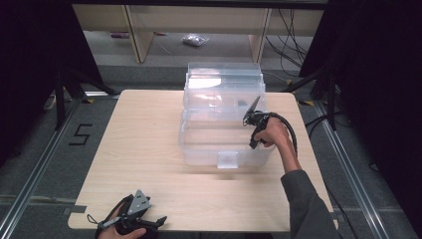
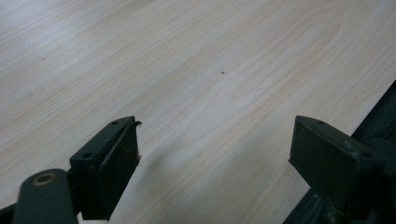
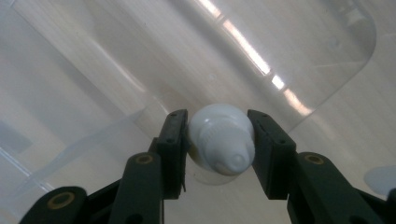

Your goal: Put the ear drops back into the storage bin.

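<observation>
A clear plastic box [image 1: 199, 149] with its lid standing open sits in the middle of the wooden table [image 1: 139, 144]. My right gripper [image 1: 250, 119] is held over the box's right side. In the right gripper view it [image 3: 219, 140] is shut on a white bulb-shaped object [image 3: 222, 135], held just above the clear box floor [image 3: 116, 70]. My left gripper [image 1: 144, 219] rests near the table's front edge, far from the box. Seen from the left gripper view, it [image 2: 215, 149] is open with bare tabletop [image 2: 187, 60] between its jaws.
The table's front edge [image 1: 209, 230] lies just beside the left gripper. A small clear latch tab [image 1: 228, 160] juts from the box's front wall. Black stands and cables [image 1: 318, 79] flank the table. Wooden shelving legs [image 1: 142, 35] stand beyond the far edge.
</observation>
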The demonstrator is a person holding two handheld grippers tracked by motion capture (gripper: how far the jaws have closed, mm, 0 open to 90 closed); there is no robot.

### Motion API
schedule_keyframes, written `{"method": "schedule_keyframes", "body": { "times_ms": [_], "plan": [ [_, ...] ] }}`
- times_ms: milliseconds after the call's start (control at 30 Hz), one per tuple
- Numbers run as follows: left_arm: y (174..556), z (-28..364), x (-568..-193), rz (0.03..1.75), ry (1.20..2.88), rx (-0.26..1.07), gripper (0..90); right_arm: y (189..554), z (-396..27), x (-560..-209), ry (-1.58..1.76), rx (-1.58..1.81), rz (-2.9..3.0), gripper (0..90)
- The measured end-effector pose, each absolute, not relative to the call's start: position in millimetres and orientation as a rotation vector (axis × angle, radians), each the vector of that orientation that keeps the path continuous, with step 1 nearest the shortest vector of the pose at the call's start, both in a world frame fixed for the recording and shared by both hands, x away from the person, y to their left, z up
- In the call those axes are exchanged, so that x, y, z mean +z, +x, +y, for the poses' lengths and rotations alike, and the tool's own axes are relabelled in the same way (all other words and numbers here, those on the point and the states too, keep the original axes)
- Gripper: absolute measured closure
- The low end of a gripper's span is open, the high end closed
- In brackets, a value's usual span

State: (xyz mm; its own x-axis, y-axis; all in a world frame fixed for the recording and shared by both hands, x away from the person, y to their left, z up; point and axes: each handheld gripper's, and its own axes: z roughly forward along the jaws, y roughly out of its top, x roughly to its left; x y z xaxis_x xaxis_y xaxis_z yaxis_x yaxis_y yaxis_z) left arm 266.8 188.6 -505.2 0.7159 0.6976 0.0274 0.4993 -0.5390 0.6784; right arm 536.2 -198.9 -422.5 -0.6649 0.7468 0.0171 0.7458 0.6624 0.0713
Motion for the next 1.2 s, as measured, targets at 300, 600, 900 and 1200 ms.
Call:
{"method": "schedule_keyframes", "body": {
  "times_ms": [300, 600, 900, 1200],
  "plan": [
    [267, 189, -505, 0.902, 2.260, 0.389, 15.1, 539, -199, -429, 1.252, 0.093, 2.870, 60.1],
    [267, 189, -505, 0.905, 2.264, 0.386, 15.1, 539, -201, -435, 1.261, 0.108, 2.878, 60.1],
    [267, 189, -505, 0.893, 2.274, 0.388, 15.1, 538, -203, -435, 1.274, 0.141, 2.879, 53.1],
    [267, 188, -506, 0.904, 2.261, 0.389, 15.1, 534, -201, -412, 1.281, 0.215, 2.836, 45.5]
  ]
}}
